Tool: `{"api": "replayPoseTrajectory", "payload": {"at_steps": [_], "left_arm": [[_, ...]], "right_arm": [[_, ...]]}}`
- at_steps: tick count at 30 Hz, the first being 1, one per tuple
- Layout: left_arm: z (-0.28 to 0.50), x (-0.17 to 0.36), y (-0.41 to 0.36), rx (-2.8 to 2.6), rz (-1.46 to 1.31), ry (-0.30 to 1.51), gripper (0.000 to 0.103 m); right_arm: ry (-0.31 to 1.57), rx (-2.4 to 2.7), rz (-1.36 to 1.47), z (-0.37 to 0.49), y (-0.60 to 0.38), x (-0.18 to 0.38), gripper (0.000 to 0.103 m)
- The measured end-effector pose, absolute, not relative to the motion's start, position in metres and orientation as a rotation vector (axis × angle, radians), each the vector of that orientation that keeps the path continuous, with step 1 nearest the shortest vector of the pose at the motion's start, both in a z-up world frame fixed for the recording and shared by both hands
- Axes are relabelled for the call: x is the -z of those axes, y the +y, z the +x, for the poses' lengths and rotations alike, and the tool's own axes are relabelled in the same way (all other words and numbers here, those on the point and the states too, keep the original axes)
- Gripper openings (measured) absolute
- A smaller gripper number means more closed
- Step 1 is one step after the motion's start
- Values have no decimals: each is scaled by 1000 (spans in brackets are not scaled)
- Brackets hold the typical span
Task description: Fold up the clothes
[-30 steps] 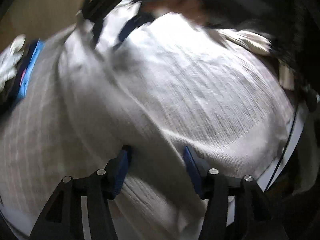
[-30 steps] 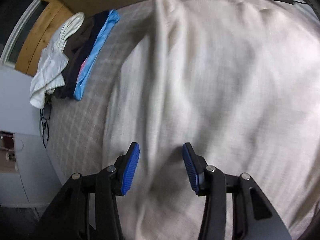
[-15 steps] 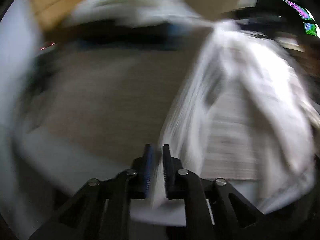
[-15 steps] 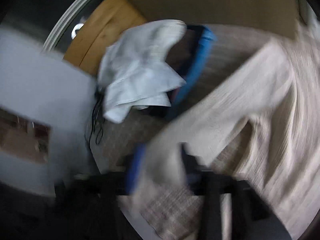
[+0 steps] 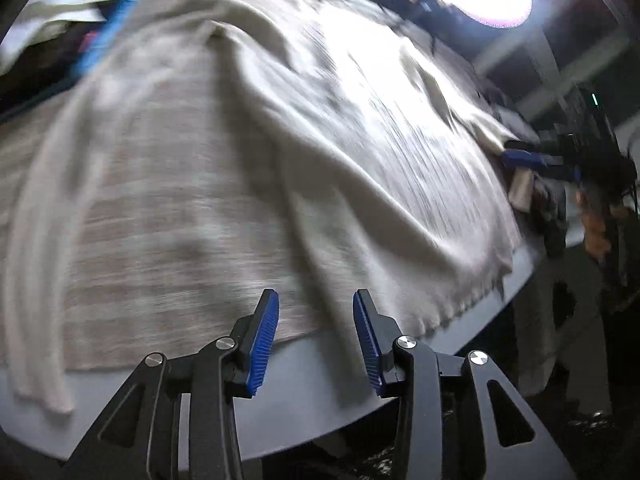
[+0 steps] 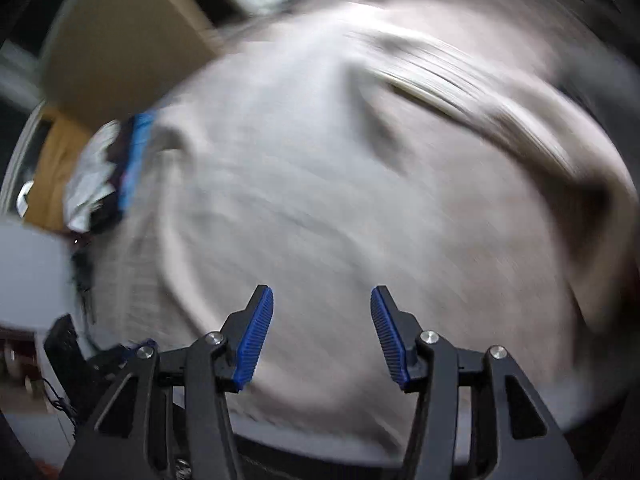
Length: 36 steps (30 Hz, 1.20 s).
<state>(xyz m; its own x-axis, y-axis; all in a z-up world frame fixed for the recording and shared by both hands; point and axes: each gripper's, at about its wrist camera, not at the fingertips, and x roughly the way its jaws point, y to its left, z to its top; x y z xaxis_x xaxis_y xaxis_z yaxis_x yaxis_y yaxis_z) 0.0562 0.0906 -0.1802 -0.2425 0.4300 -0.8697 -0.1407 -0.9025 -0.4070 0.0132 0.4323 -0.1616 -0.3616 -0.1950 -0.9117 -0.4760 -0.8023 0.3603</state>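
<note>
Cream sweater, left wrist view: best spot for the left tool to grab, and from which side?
Judging by the pose, take the raised ridge of the cream sweater that runs down toward the near table edge. It ends straight ahead of the open left tool, between its pads. Come in low from the near edge: the fold stands proud there, so the pads can pinch it without digging under flat cloth.

Home bedroom, checked bedcover [image 5: 168, 184], heaped clothes [image 6: 100, 176] (wooden frame behind)
</note>
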Motion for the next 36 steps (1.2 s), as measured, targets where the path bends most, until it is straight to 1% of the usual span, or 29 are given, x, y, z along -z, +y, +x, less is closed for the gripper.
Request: {"api": "replayPoseTrajectory", "payload": {"at_steps": [2,4,5,7,8,9,10,11,12,13,14,15,18,19,20,22,24,26,28,29,30,31,33,34,36], "left_arm": [[57,180,98,-2160,-1691,-323,37],[61,175,105,-2164,-1681,-297,45],[58,177,109,-2156,-1686,-281,46],[58,177,110,-2161,-1683,-250,46],[59,177,110,-2165,-1681,-234,42],[59,176,111,-2171,-1682,-221,35],[59,175,112,-2179,-1683,-209,27],[59,174,113,-2186,-1684,-196,12],[59,173,112,-2182,-1681,-199,8],[58,171,110,-2175,-1678,-204,5],[58,169,110,-2170,-1674,-212,3],[58,165,107,-2170,-1669,-217,3],[63,136,93,-2190,-1629,-233,3],[68,122,88,-2218,-1608,-209,3],[74,106,83,-2250,-1585,-180,3],[85,92,75,-2282,-1583,-147,3],[89,106,72,-2266,-1638,-135,3],[90,134,72,-2226,-1725,-109,3],[87,154,68,-2223,-1782,-100,3],[86,156,65,-2232,-1785,-112,3],[84,153,60,-2248,-1774,-129,3],[83,150,55,-2266,-1761,-146,3],[78,141,39,-2319,-1749,-178,3],[76,136,31,-2346,-1743,-194,3],[72,133,21,-2399,-1763,-168,3]], "right_arm": [[974,-2215,-1637,47,443,177,51],[1027,-2194,-1638,63,441,190,51],[1030,-2193,-1644,67,437,195,51],[958,-2188,-1675,68,435,203,51],[929,-2189,-1691,69,434,207,51],[923,-2205,-1710,68,431,209,51],[916,-2222,-1729,67,428,212,51],[905,-2238,-1747,67,425,214,51],[881,-2258,-1762,65,421,215,50],[862,-2283,-1776,63,418,214,45],[842,-2307,-1789,61,415,213,20],[830,-2327,-1803,59,413,212,7],[831,-2353,-1803,54,413,195,7],[816,-2373,-1797,55,412,183,7],[784,-2391,-1798,55,410,172,7],[691,-2385,-1835,55,403,164,7],[601,-2374,-1875,55,397,159,8],[550,-2338,-1942,53,392,177,14],[648,-2296,-1949,55,400,185,15],[730,-2313,-1893,60,410,183,17],[753,-2327,-1841,65,418,180,19],[725,-2326,-1808,70,424,178,22],[674,-2320,-1754,81,436,176,22],[665,-2314,-1773,84,436,179,22],[673,-2313,-1800,88,433,188,22]]}}
